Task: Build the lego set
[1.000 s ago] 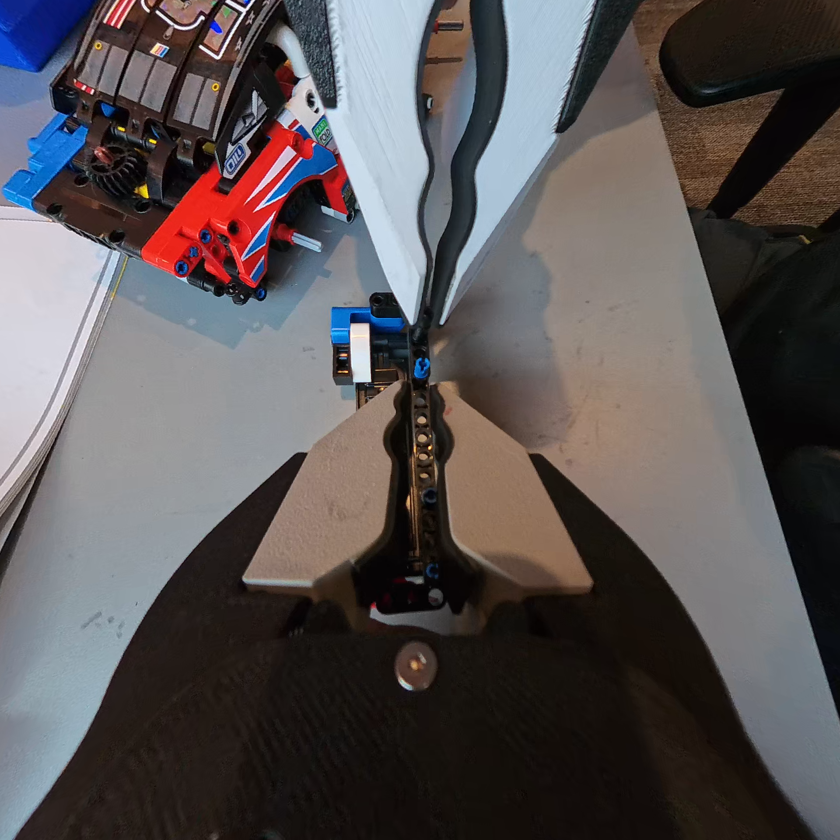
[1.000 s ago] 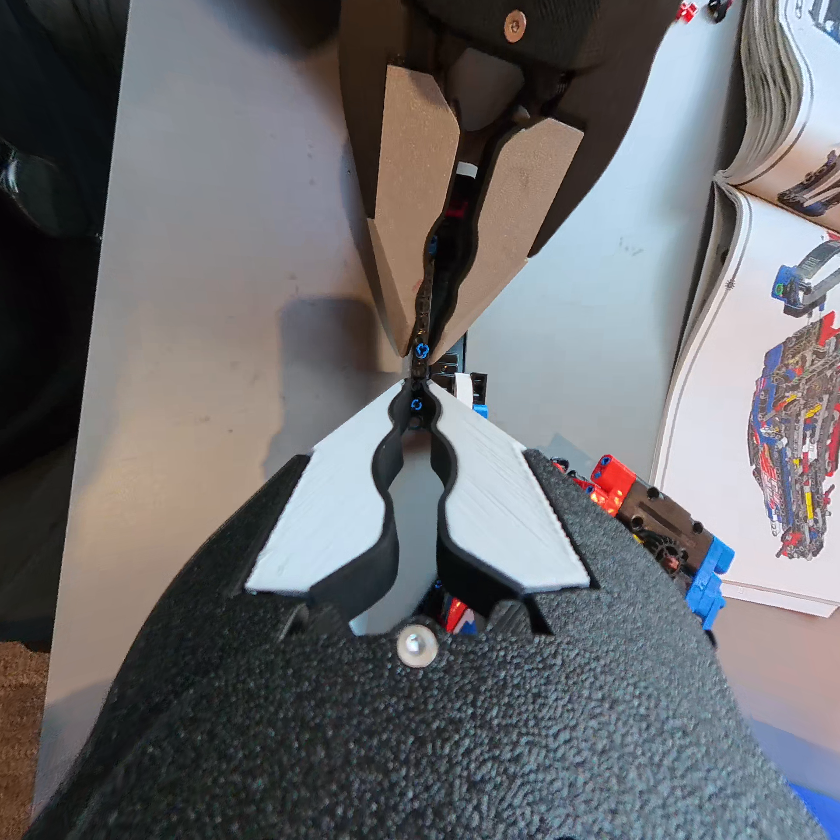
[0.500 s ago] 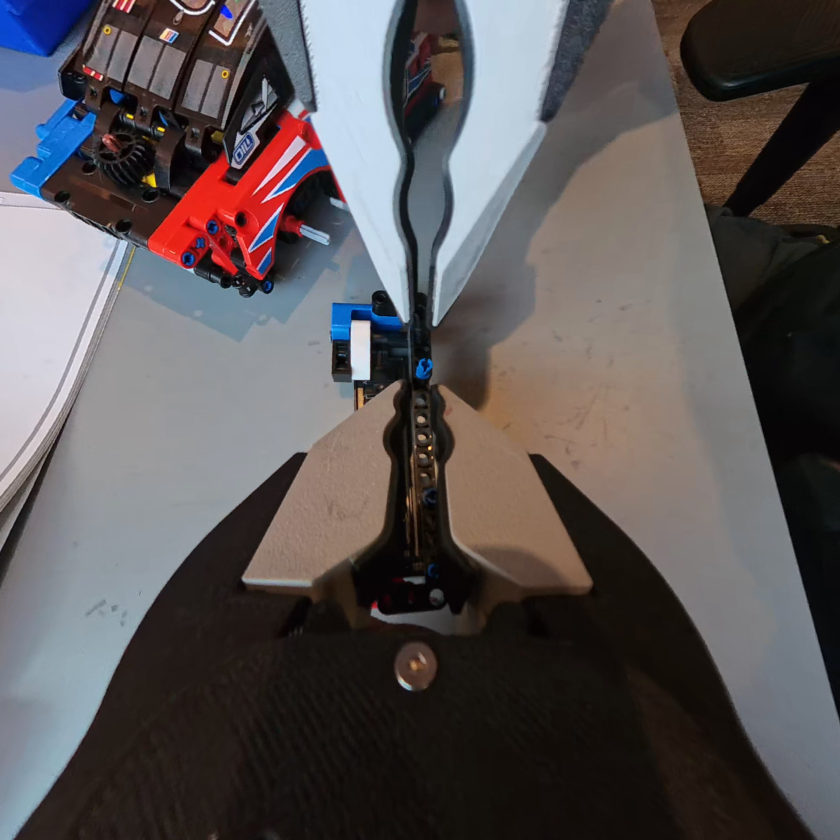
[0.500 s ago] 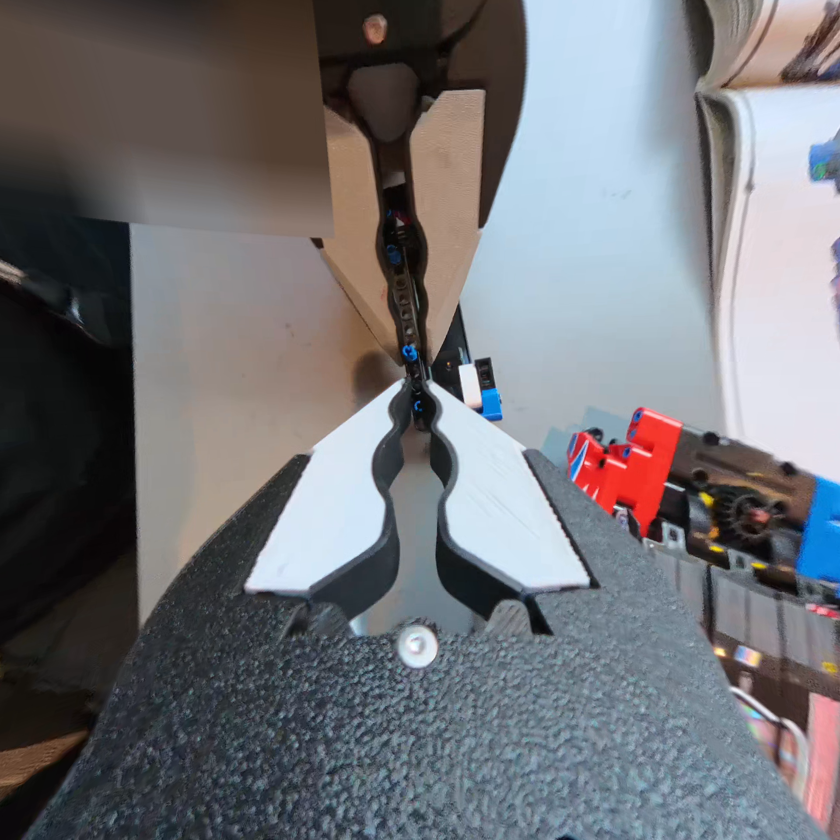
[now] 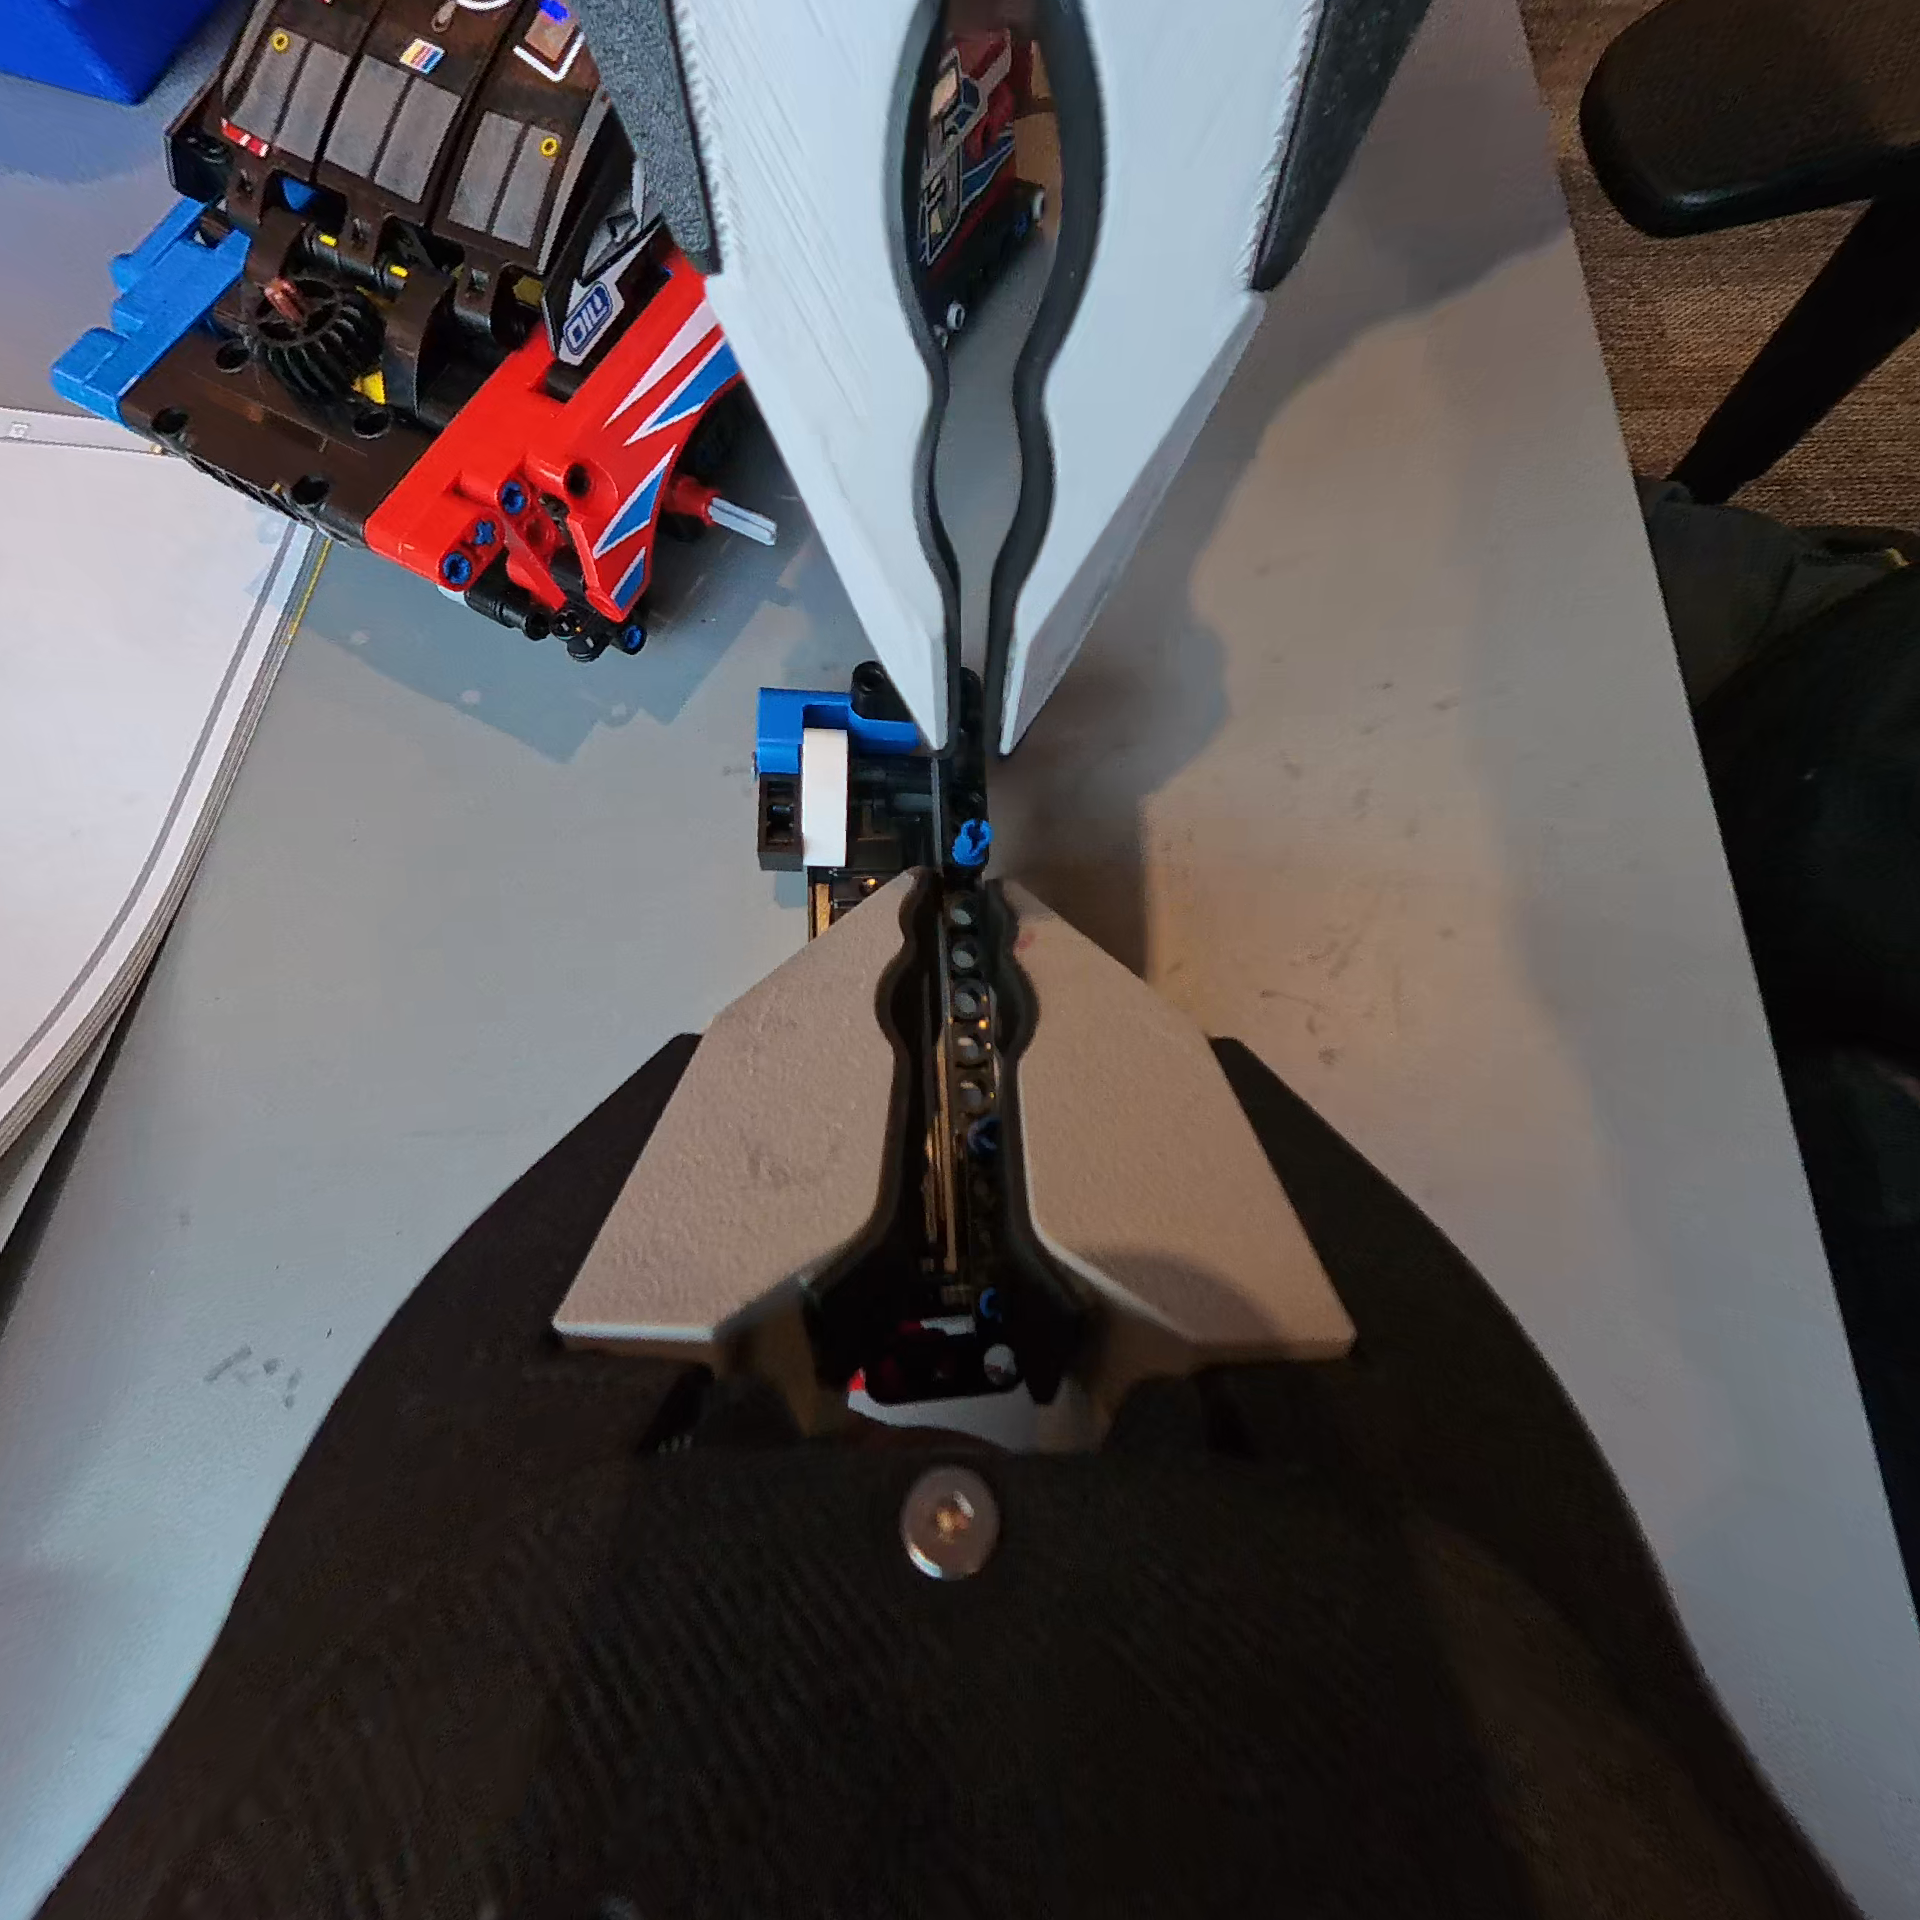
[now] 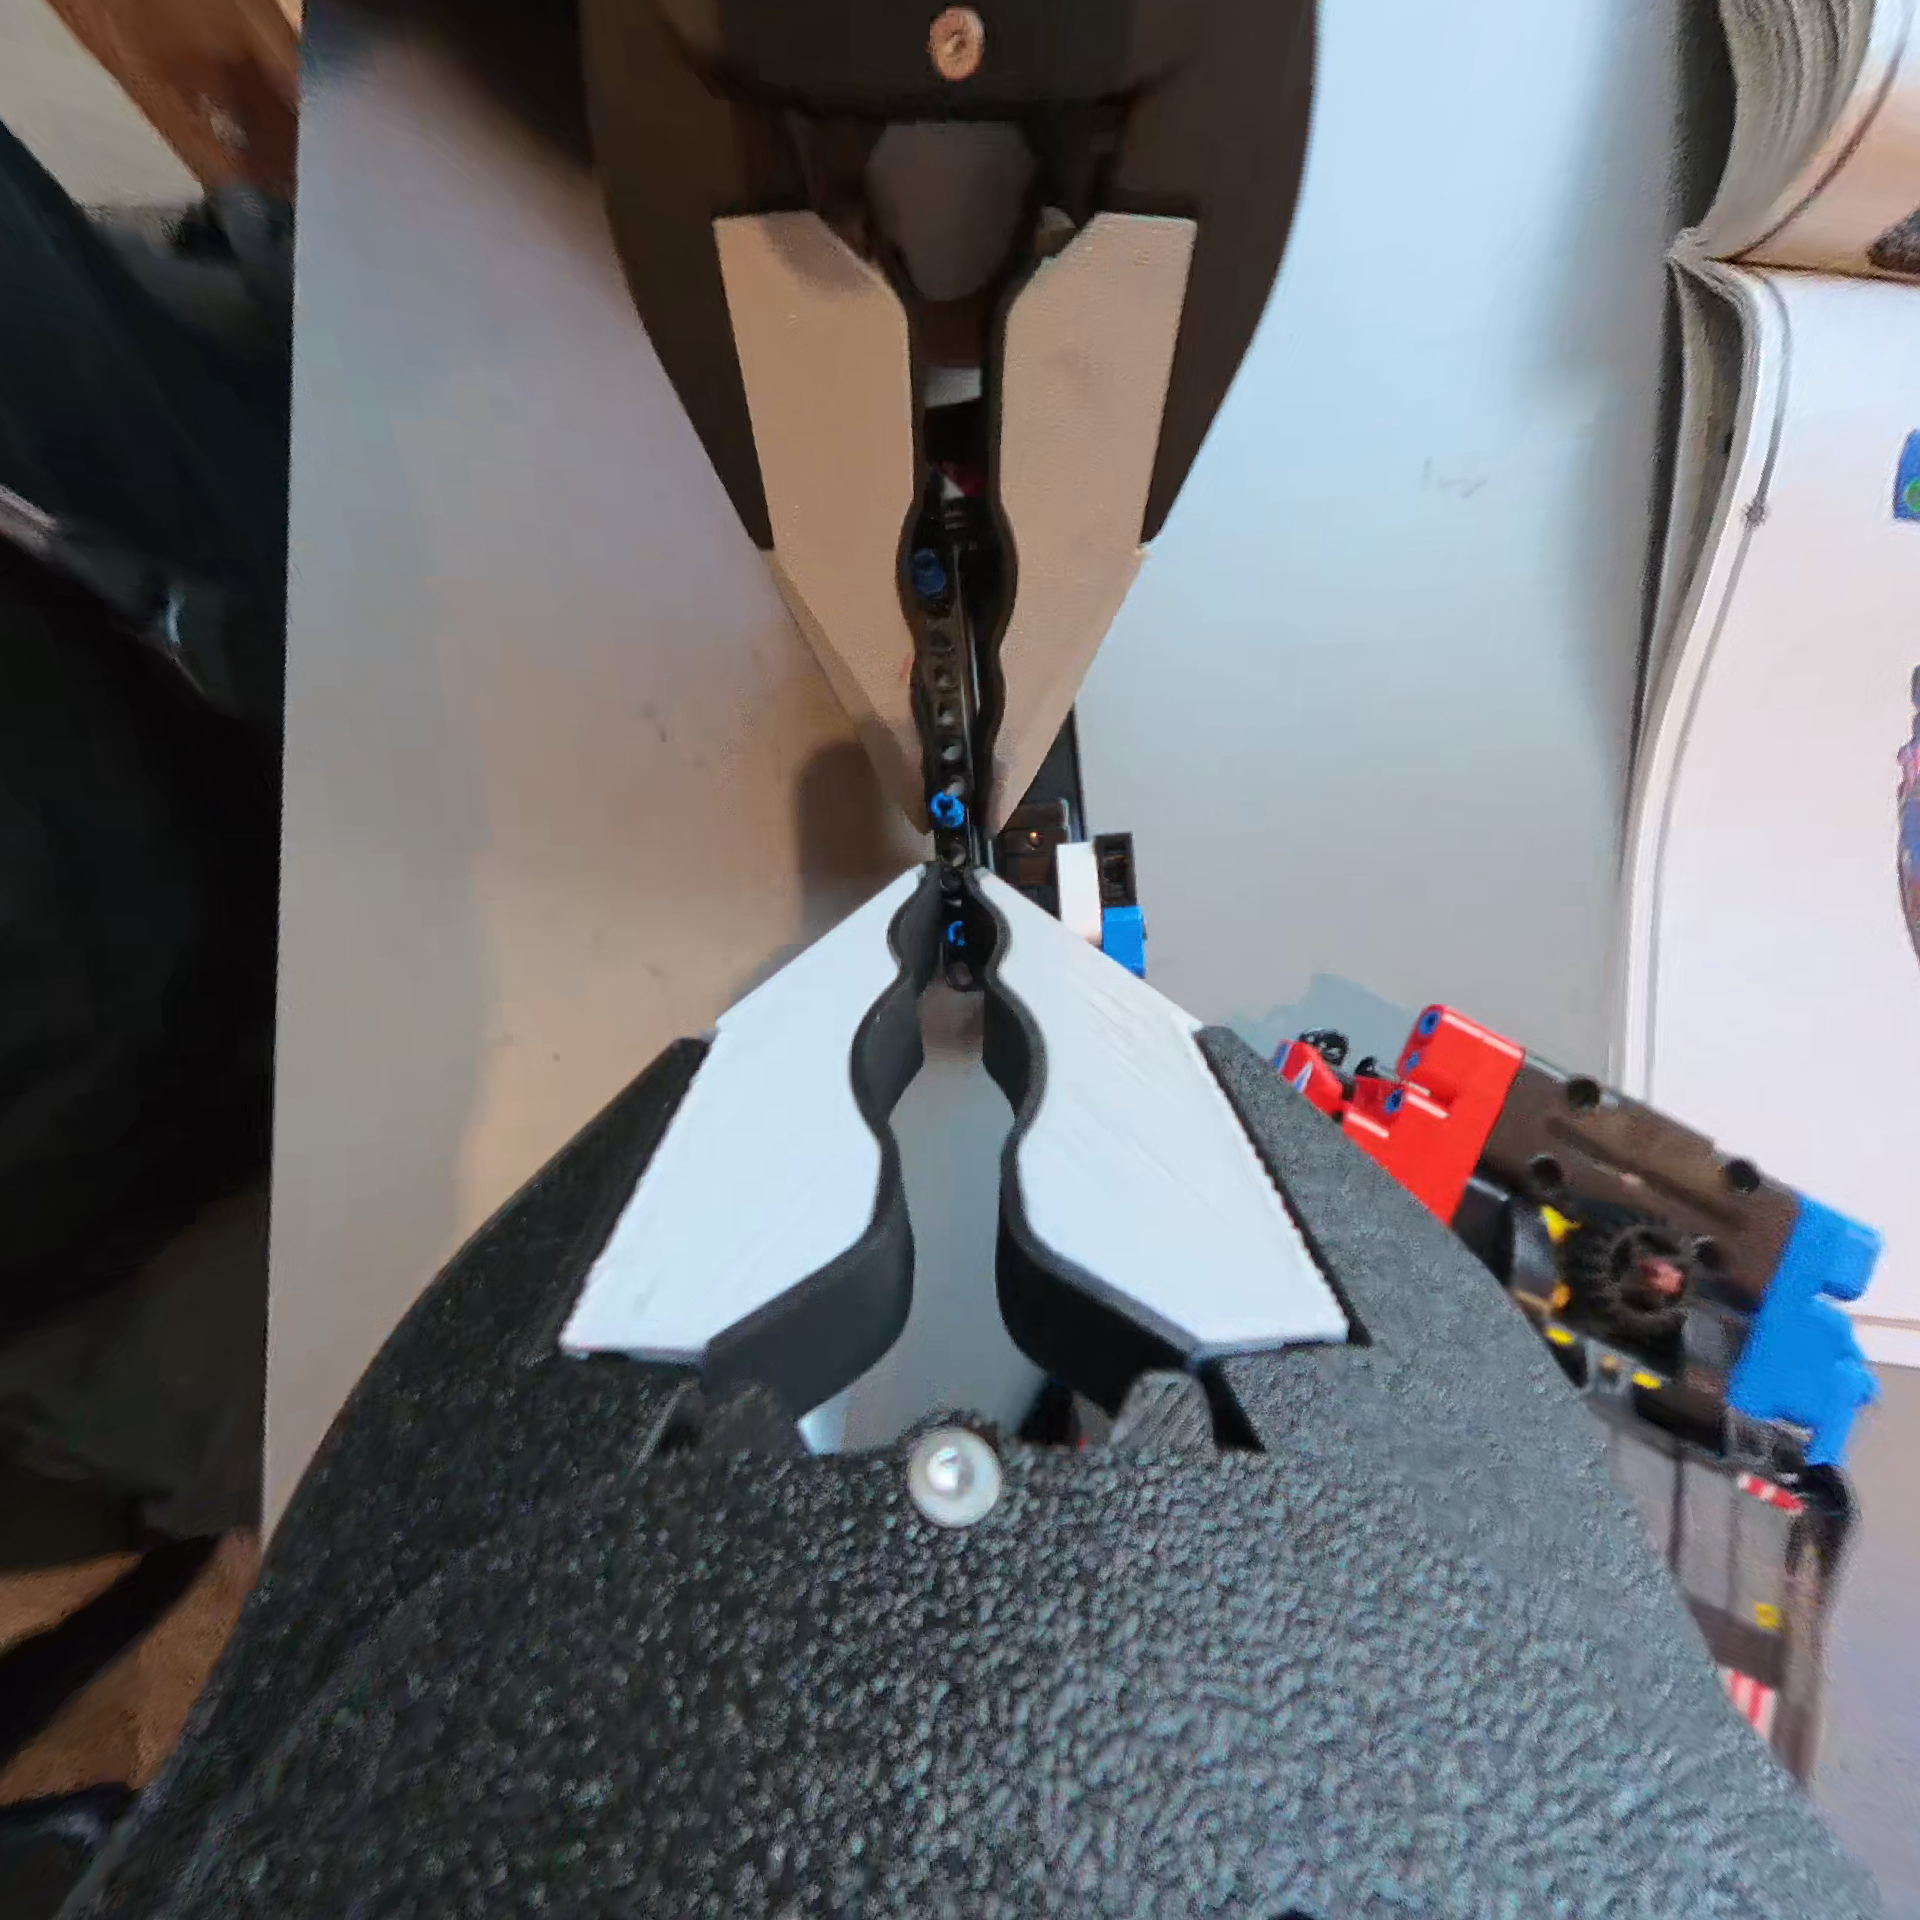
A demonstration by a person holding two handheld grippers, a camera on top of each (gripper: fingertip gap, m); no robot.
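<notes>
- The left gripper (image 5: pixel 964 894), with tan fingers (image 5: pixel 790 1122), was clenched around a long black lego beam (image 5: pixel 966 1039) studded with holes and small blue pins; the beam lay lengthwise in the narrow slot between the fingers.
- The right gripper (image 6: pixel 951 883), with white fingers (image 6: pixel 769 1153), faced it tip to tip and was pinched on the far end of that same beam (image 6: pixel 948 727) (the two sets of tips nearly met).
- Just left of the meeting point in the left wrist view, a small blue, white and black sub-assembly (image 5: pixel 821 790) was joined to the beam, above the grey table (image 5: pixel 1403 831).
- Farther off to the left on the table sat the partly built lego car (image 5: pixel 416 343), red, black and blue, well apart from both grippers.
- An open instruction booklet (image 6: pixel 1808 727) lay beside the car; its pages also showed at the left edge of the left wrist view.
- A dark chair (image 5: pixel 1766 114) stood past the table's right edge.
</notes>
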